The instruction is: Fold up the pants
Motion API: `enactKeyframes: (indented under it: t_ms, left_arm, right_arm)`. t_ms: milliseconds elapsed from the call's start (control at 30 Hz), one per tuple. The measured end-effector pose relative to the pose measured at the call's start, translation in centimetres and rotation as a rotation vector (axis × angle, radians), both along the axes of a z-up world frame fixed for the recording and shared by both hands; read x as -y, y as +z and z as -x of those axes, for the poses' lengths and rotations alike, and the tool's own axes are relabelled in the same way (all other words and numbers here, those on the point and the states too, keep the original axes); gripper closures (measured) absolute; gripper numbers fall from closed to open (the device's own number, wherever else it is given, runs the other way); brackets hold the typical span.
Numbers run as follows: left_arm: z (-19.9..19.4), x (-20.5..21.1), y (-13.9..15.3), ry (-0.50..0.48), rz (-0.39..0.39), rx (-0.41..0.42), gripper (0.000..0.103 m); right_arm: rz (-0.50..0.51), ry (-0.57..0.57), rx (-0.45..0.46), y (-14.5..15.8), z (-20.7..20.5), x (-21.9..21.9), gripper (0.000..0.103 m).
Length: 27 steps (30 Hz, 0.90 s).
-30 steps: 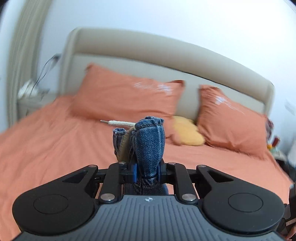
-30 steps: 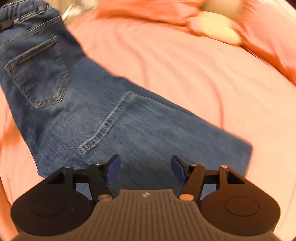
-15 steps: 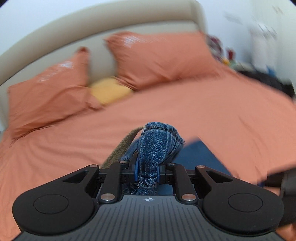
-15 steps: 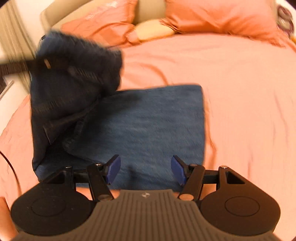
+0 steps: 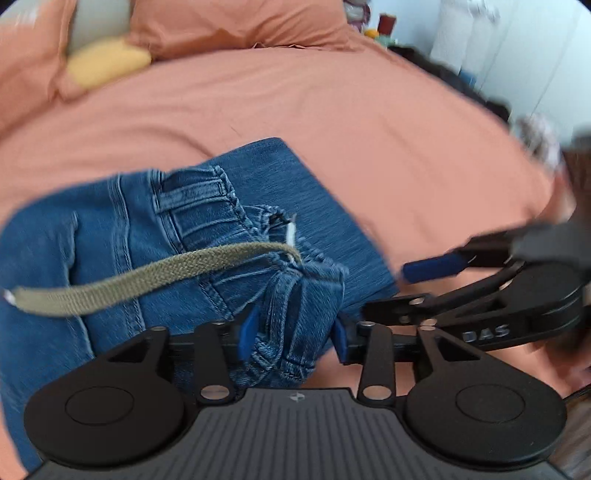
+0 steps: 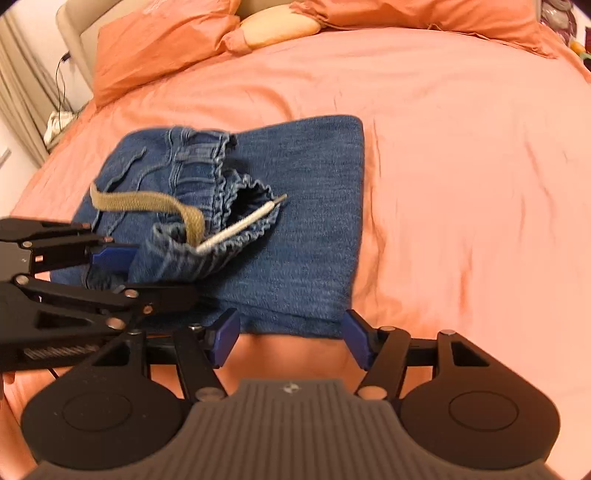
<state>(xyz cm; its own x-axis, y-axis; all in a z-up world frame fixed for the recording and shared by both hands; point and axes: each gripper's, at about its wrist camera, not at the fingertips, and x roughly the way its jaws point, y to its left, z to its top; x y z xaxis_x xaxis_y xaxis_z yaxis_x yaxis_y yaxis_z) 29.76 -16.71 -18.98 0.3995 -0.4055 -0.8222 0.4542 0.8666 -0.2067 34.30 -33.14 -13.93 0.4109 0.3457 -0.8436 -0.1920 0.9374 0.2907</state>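
- Most of the fold looks done: the pants (image 6: 295,221) lie mid-frame on the bed (image 6: 461,166), waistband (image 6: 221,229) brought over the legs.
- My left tongs (image 5: 291,332) have just been opening, denim between them but unpinched.
- My right tongs (image 6: 291,334) gape empty at the near edge; straightening remains.

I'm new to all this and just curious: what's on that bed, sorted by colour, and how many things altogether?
Orange pillows: 2
Yellow pillow: 1
Blue jeans: 1
Total: 4
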Motion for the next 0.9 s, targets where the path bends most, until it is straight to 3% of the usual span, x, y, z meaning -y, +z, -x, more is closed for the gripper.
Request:
enactKeyframes:
  t_ms: [100, 167, 300, 400, 500, 533, 600, 633, 800, 900]
  left_arm:
    - [0.4, -2.3, 1.4, -0.031, 0.122, -0.05, 0.048]
    - [0.8, -3.8, 2.2, -0.061, 0.163, -0.073, 0.048]
    - [2.0, -6.9, 3.4, -0.043, 0.094, -0.01, 0.048]
    - [2.2, -9.9, 3.8, 0.002, 0.055, 0.011, 0.048]
    - [2.8, -12.7, 3.2, 0.062, 0.028, 0.006, 0.048]
    - [3.2, -13.6, 3.2, 0.08, 0.019, 0.003, 0.048]
    - [3.6, -15.2, 2.8, 0.104, -0.003, -0.007, 0.048]
    - [4.0, -16.0, 2.7, 0.114, -0.013, -0.011, 0.048]
    - [5.0, -18.1, 1.5, 0.148, -0.052, -0.034, 0.048]
    - [5.5, -19.1, 1.4, 0.172, -0.045, -0.037, 0.048]
  right_arm:
    - [-0.055, -0.044, 0.024, 1.2, 0.2, 0.5, 0.044]
    - [-0.1, -0.089, 0.045, 2.3, 0.5, 0.9, 0.044]
    - [-0.212, -0.118, 0.099, 3.8, 0.7, 0.4, 0.048]
    - [-0.282, -0.088, 0.071, 3.4, -0.2, -1.0, 0.053]
    - [-0.288, -0.091, 0.019, 1.7, -1.6, -2.3, 0.059]
    - [-0.299, -0.099, 0.002, 1.0, -2.1, -2.6, 0.066]
    - [-0.35, -0.113, -0.022, -0.1, -2.7, -2.6, 0.089]
    - [-0.37, -0.12, -0.018, 0.0, -2.7, -2.7, 0.091]
    - [-0.311, 0.018, 0.132, 4.2, -0.5, -3.7, 0.097]
    - [-0.192, 0.119, 0.177, 5.9, 1.8, -4.7, 0.097]
